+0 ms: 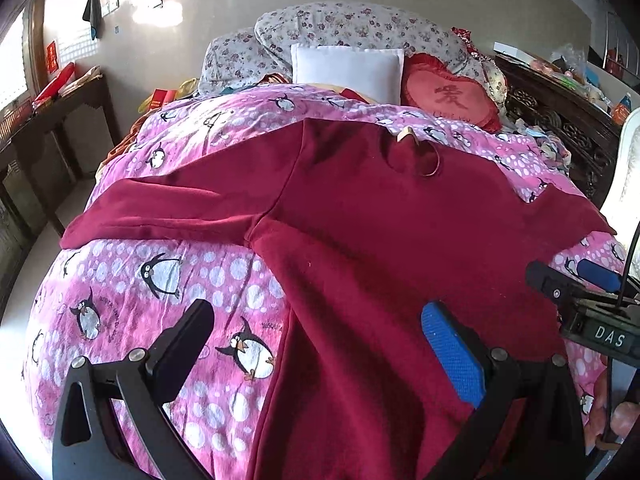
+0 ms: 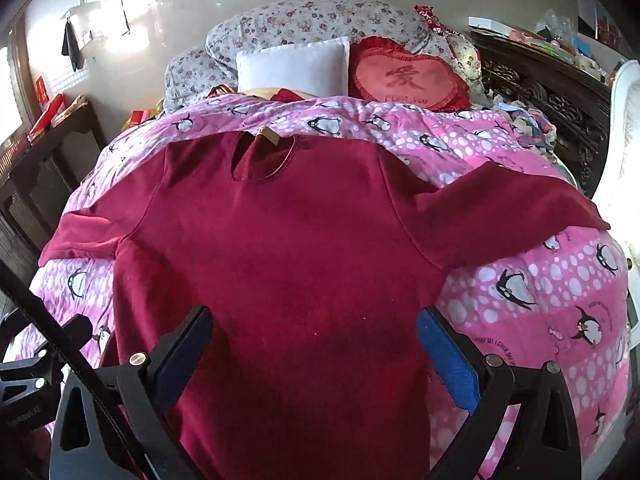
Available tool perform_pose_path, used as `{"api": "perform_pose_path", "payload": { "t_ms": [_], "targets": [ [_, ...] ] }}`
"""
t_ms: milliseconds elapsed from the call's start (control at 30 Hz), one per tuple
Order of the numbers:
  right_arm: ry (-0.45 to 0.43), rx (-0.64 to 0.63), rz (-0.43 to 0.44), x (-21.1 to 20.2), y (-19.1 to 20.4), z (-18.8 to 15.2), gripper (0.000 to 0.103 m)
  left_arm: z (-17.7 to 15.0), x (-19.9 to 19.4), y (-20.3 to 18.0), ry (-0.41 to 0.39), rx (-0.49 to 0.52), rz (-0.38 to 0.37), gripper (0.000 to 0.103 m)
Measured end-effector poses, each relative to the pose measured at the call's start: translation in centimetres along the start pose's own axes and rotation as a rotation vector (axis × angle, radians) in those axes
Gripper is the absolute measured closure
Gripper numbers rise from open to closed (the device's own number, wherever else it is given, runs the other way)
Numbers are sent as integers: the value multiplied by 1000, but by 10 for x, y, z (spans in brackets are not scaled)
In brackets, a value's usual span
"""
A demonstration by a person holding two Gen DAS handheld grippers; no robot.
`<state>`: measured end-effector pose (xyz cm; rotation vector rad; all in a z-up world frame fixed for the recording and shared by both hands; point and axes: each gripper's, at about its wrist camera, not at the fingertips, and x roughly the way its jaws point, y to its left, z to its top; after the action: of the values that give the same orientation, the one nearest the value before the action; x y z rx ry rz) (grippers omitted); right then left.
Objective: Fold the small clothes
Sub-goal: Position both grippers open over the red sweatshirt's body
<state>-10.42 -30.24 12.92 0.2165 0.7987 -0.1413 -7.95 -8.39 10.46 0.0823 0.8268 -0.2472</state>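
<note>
A dark red long-sleeved top (image 1: 360, 248) lies flat on the pink penguin quilt (image 1: 160, 280), neckline towards the pillows, both sleeves spread out sideways. It also shows in the right wrist view (image 2: 288, 248). My left gripper (image 1: 320, 344) is open and empty, hovering over the top's left side seam near the hem. My right gripper (image 2: 316, 348) is open and empty above the lower body of the top; it also shows at the right edge of the left wrist view (image 1: 576, 276).
A white pillow (image 1: 348, 66), a red heart cushion (image 1: 448, 96) and a floral duvet (image 1: 352, 28) lie at the head of the bed. A dark carved headboard (image 1: 560, 120) with clutter stands right. A dark wooden side table (image 1: 60, 112) stands left.
</note>
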Motion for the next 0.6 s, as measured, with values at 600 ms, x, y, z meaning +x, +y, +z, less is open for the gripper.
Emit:
{"api": "perform_pose_path", "payload": {
  "t_ms": [600],
  "targets": [
    [4, 4, -28, 17, 8, 3, 0, 9, 17, 8, 23, -41, 7, 0]
  ]
}}
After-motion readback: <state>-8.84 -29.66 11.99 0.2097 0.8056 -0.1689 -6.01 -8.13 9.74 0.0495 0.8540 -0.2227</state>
